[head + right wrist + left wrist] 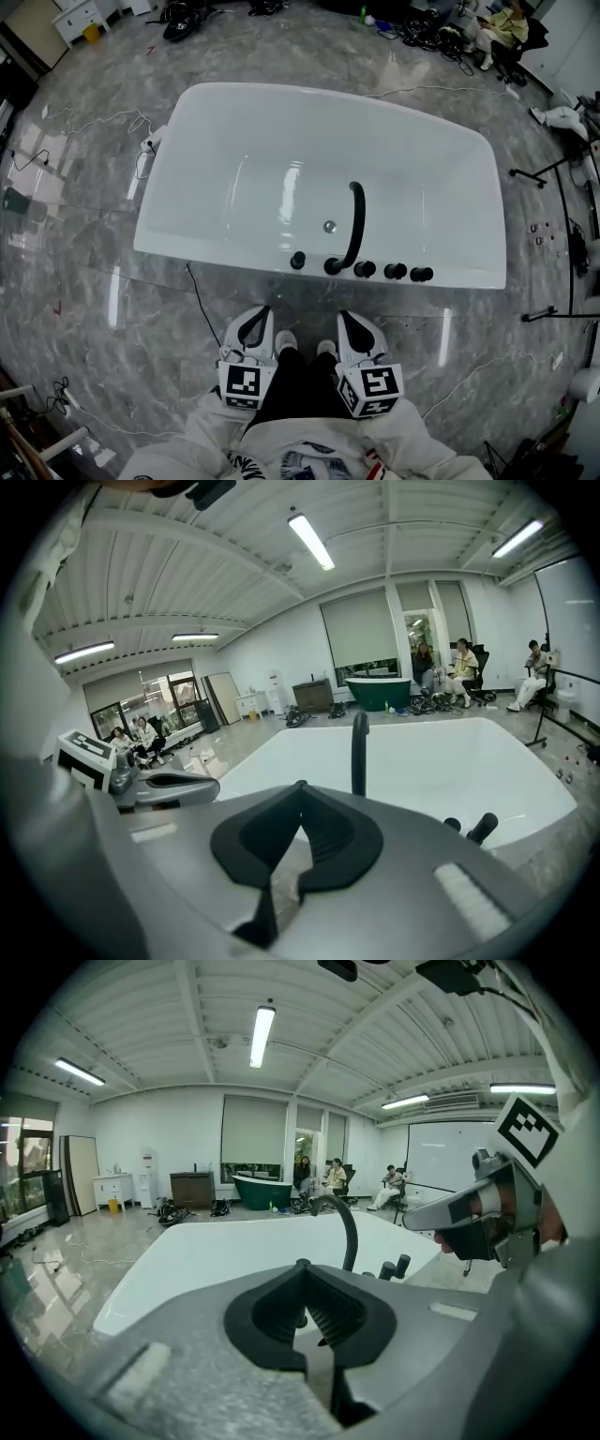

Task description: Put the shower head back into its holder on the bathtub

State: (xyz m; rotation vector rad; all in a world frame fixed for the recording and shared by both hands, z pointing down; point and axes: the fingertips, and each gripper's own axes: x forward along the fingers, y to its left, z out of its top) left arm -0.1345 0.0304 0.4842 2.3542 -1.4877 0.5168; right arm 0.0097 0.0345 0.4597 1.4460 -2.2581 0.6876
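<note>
The left gripper (pixel 260 316) and right gripper (pixel 346 319) are both pressed together on nothing, well short of the bathtub (pixel 216 258) rim ahead, where I cannot single out the shower head among the black fittings (pixel 395 271), so a reach could seize a knob instead.

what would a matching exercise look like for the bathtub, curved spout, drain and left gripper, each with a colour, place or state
Things:
1. bathtub
2. curved spout
3. drain
4. left gripper

Descriptions:
a. black, rising from the near rim
b. shut, nothing held
c. white
d. on the tub floor

Pairs: 1-c, 2-a, 3-d, 4-b
</note>
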